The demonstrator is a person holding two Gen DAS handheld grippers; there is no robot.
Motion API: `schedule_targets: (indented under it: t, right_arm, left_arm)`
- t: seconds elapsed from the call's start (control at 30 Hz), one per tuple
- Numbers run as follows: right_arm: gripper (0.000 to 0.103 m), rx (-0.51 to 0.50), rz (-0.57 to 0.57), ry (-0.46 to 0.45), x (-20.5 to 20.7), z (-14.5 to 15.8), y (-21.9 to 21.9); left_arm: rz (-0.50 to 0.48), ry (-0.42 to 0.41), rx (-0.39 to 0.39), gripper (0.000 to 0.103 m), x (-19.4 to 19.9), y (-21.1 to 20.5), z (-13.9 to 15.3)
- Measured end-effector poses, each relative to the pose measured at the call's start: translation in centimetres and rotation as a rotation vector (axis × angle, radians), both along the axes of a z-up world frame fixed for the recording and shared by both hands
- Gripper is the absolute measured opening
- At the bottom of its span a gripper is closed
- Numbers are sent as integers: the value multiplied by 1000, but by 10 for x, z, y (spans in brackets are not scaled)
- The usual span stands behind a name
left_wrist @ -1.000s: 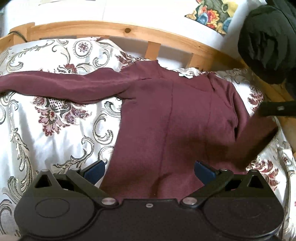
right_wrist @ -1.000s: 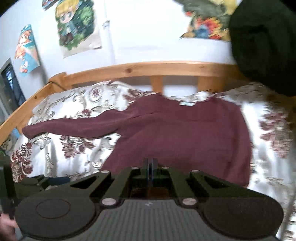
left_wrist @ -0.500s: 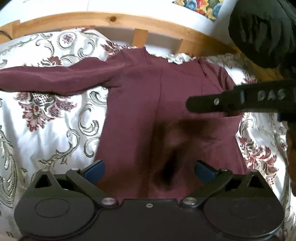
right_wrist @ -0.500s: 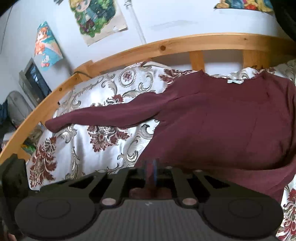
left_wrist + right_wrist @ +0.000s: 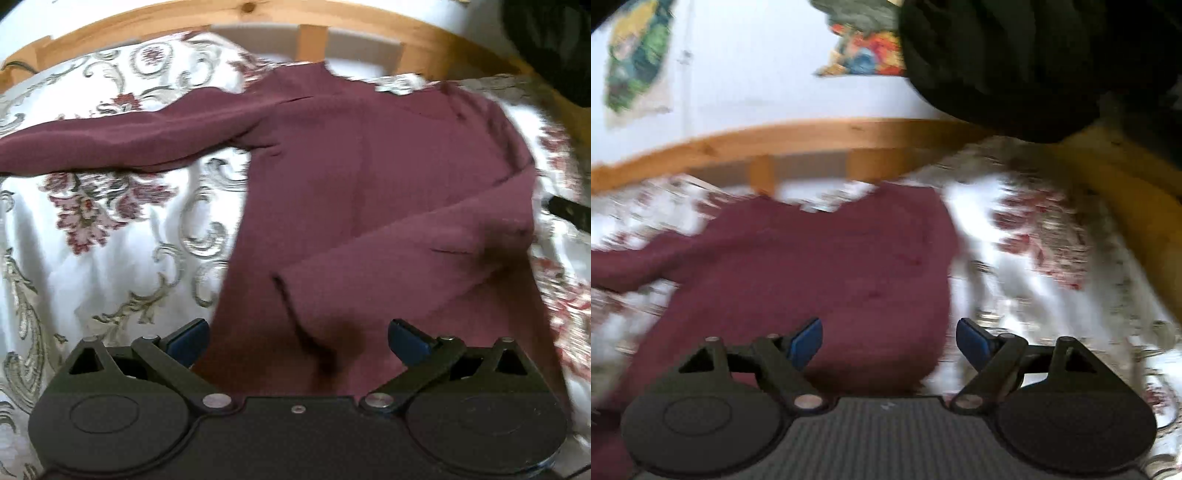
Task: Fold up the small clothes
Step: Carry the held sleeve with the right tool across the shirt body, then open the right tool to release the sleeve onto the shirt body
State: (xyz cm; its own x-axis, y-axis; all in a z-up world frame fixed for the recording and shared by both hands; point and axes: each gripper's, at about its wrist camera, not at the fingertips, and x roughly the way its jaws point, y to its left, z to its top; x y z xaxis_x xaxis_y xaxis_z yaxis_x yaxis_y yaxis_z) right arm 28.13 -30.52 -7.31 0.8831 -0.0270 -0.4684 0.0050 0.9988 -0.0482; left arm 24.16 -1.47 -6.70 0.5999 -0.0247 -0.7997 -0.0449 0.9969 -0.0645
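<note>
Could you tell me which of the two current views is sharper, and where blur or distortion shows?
Left wrist: sharper; maroon shirt readable, some smear towards the right edge, wooden bed rail bowed by the fisheye. Right wrist: heavy motion blur over the patterned bedspread and wall posters.

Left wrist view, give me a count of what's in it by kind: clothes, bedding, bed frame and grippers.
Clothes: 2, the maroon long-sleeved top and a black garment.
Bedding: 1, the floral bedspread.
Bed frame: 1, the wooden headboard.
Grippers: 2, the left gripper and right gripper.
Total: 6.
</note>
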Motion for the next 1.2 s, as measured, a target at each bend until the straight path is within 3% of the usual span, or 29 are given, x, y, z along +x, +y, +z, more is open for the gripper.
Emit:
schedule_targets:
  t: [0.07,0.13,0.27,0.43,0.5,0.53,0.57,0.8,0.9,1.03,1.2]
  right_arm:
    - [84,-63,-8,-5,13,-11,-7]
    - [84,-65,-21,-15,24,-17,-17]
    - [81,100,15,-50,38,-19,-38]
    - [62,209,-32,-68,75,-11,-51]
    - [43,248,-46,-57,87,-12,-54]
    - [15,255,-52,-52,93,-12,-55]
    - [7,244,-62,-44,96,-12,-54]
    - [6,109,-189,-142,92,5,-61]
    - [9,162,-145,-151,92,6,-74]
    - [49,225,-147,-143,82,8,-88]
    - [74,196,-89,-62,66,7,-93]
  left_arm:
    - [44,17,30,102,8,3,-6]
    - [90,31,51,102,17,6,-11]
    - [158,42,94,102,27,9,-19]
    - [154,72,128,102,35,4,-29]
    - [139,73,138,102,35,1,-31]
    - [129,69,142,102,34,-1,-32]
    - [118,65,144,102,34,-3,-32]
    - [52,55,140,102,31,-13,-34]
    - [23,96,150,102,33,-18,-41]
    - [21,97,147,102,32,-17,-41]
    - [33,101,129,102,30,-12,-39]
